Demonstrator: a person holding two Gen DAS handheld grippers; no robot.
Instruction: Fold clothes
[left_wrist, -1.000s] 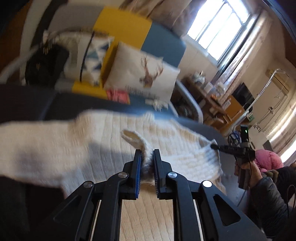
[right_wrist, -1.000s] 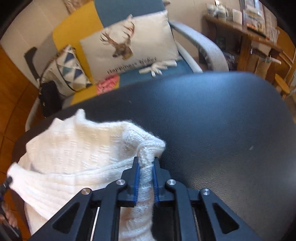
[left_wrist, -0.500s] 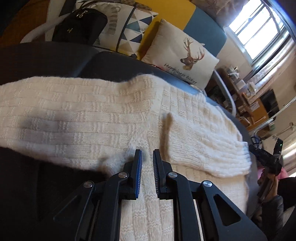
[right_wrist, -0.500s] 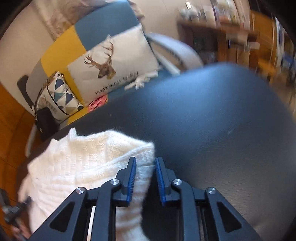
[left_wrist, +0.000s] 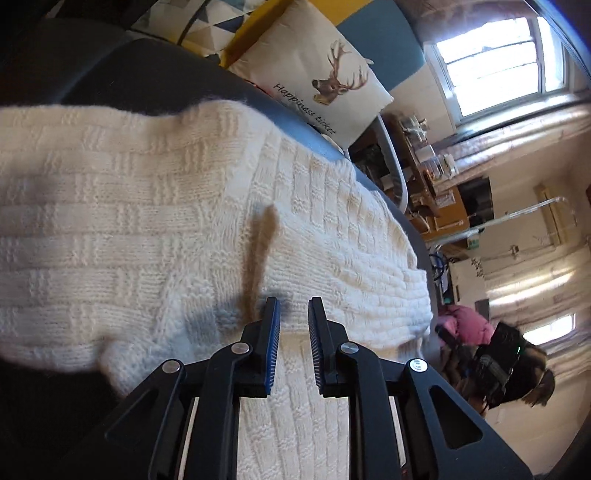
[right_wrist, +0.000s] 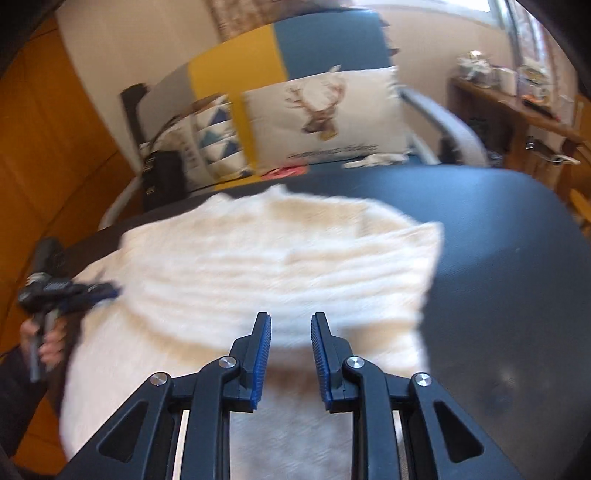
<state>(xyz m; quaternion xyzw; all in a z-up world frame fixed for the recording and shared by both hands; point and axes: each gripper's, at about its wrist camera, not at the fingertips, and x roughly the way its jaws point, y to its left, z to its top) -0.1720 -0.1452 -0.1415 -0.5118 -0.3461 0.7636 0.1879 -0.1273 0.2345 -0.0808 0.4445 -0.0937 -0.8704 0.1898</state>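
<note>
Both claws had let go of the sweater (left_wrist: 155, 206) since the earlier frames, where each pinched a fold of knit; the sleeves now lay laid across the body. The left claw (left_wrist: 293, 314) hung just above the fabric, its jaws opening with nothing between them. The right claw (right_wrist: 290, 328) stood released too, empty, over the near hem. The sweater rested flat on the dark worktop (right_wrist: 498, 229), toward its left side in the right wrist view. Judging by that, the sleeve folds looked done and the body still wanted folding over. It was a thick, cream, fuzzy knit in a basket-weave block pattern, soft and bulky, with ribbed cuffs. The worktop looked smooth and leathery, with a rounded edge. A deer-print cushion (left_wrist: 314, 74) sat on the sofa beyond.
</note>
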